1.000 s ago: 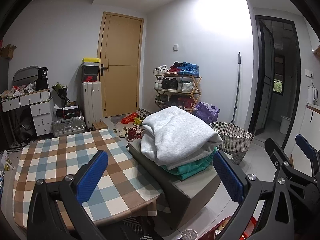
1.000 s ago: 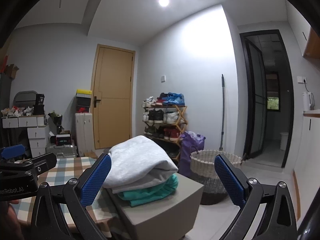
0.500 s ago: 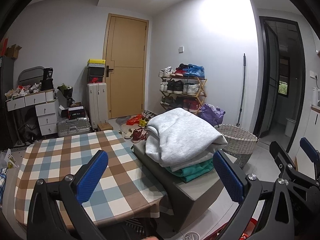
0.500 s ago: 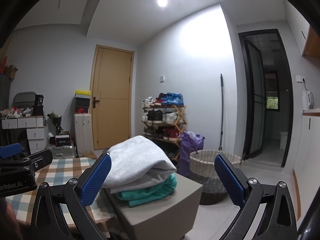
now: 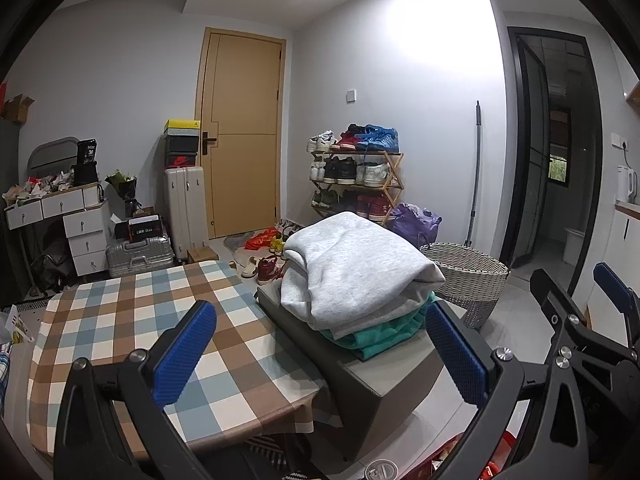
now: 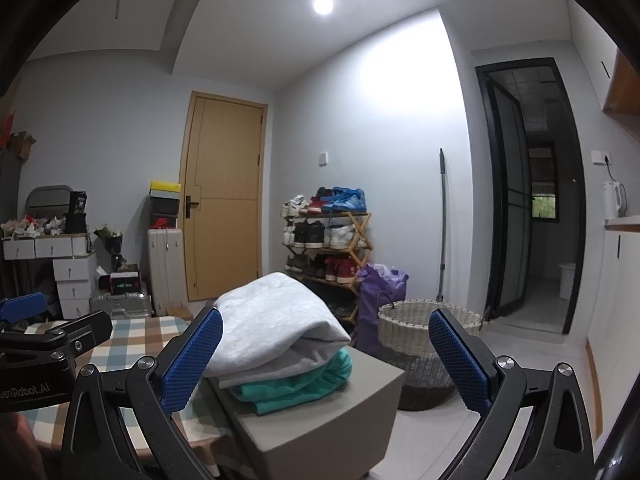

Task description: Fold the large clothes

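The left gripper [image 5: 320,344] with blue ribbed pads is held level above the near edge of the brown, blue and white checked tablecloth-covered table [image 5: 132,320], jaws spread wide and empty. The right gripper [image 6: 324,356] hangs beside it, just off the table's right edge, equally wide apart and holding nothing. Compared with a second ago, the left camera has tilted upward a little (more ceiling shows), while the right view is nearly unchanged. Two folded garments lie stacked on the grey box-shaped stool [image 5: 384,376] that touches the table's right edge: one light grey sweatshirt [image 5: 352,268] atop one teal garment [image 5: 384,332]. Beyond stands one woven wicker basket [image 5: 468,276], then a wooden shoe rack [image 5: 356,184].
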`<act>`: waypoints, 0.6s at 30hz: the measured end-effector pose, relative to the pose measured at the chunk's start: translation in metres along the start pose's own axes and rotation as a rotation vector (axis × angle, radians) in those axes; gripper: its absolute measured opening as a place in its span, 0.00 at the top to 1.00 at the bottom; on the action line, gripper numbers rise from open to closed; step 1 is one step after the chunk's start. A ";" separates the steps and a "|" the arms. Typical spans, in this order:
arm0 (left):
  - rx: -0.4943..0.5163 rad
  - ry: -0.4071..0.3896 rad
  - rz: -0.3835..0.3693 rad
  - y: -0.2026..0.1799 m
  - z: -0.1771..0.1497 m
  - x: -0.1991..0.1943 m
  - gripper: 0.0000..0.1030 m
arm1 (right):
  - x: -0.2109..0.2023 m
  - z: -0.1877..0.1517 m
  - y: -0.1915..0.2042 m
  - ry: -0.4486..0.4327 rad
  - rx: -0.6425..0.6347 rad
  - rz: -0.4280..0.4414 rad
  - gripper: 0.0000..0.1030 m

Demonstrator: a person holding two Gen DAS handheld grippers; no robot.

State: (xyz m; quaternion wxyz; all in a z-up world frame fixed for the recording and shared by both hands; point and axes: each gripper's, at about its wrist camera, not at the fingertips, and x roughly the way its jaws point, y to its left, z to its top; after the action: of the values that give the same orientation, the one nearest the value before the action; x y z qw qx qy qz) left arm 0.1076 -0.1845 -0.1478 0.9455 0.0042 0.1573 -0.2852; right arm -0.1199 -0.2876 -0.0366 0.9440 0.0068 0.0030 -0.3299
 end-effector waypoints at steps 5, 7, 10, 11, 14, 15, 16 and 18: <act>0.001 -0.003 0.000 -0.001 0.001 -0.001 0.01 | -0.001 0.000 0.000 0.000 0.001 0.002 0.00; 0.002 0.000 0.002 -0.001 0.001 0.000 0.01 | -0.001 -0.001 0.000 -0.003 -0.001 0.001 0.00; -0.003 0.006 0.001 -0.001 0.001 0.002 0.01 | 0.001 -0.001 -0.002 -0.002 -0.004 0.002 0.00; -0.004 0.007 0.001 -0.001 0.001 0.003 0.01 | 0.001 -0.001 -0.002 -0.002 -0.004 0.004 0.00; -0.004 0.007 0.003 -0.001 0.001 0.003 0.01 | 0.003 -0.001 -0.001 0.007 -0.006 0.009 0.00; -0.003 0.008 0.002 -0.001 0.001 0.003 0.01 | 0.003 -0.002 -0.001 0.008 -0.008 0.009 0.00; -0.003 0.008 0.001 -0.001 0.001 0.003 0.01 | 0.003 -0.002 -0.001 0.008 -0.009 0.009 0.00; -0.004 0.010 0.001 -0.001 0.001 0.003 0.01 | 0.003 -0.002 -0.001 0.008 -0.011 0.008 0.00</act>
State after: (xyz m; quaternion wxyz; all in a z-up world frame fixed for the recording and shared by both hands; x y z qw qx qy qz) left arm 0.1096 -0.1870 -0.1481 0.9449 0.0039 0.1623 -0.2844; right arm -0.1182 -0.2901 -0.0388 0.9453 0.0031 0.0086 -0.3261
